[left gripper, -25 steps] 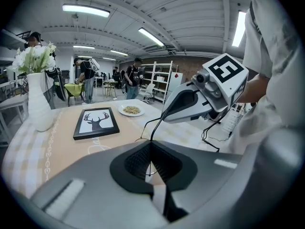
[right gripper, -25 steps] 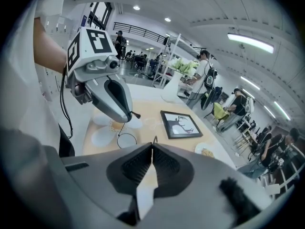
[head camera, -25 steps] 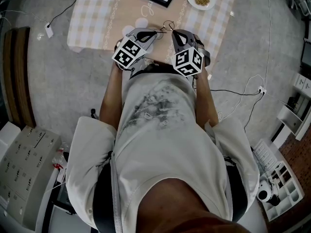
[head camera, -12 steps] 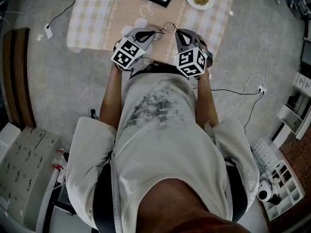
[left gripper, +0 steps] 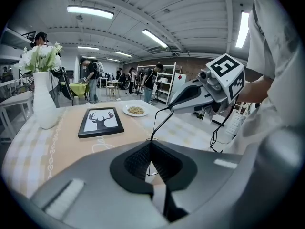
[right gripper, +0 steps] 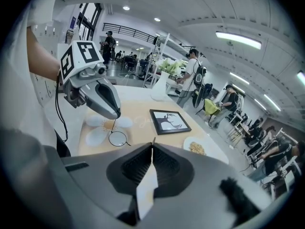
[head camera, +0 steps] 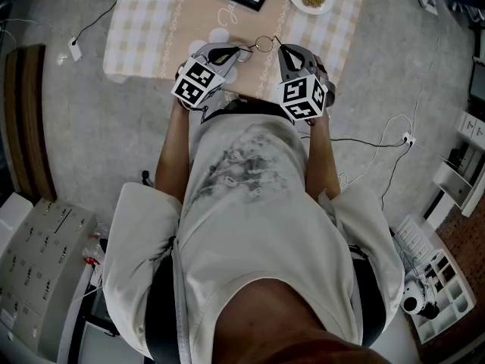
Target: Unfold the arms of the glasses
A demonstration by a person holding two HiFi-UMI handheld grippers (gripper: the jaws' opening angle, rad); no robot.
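Your left gripper (head camera: 242, 52) and right gripper (head camera: 278, 48) both clamp their fingers on the glasses (head camera: 263, 44); pull too hard and the arm (left gripper: 161, 122) may bend or slip.

Grey speckled floor (head camera: 91, 142), ceiling strip lights (left gripper: 90, 11) (several lit), metal shelving (left gripper: 167, 80) behind.

Ceiling strip lights (left gripper: 90, 12) shine evenly; fisheye edges darken and bend.
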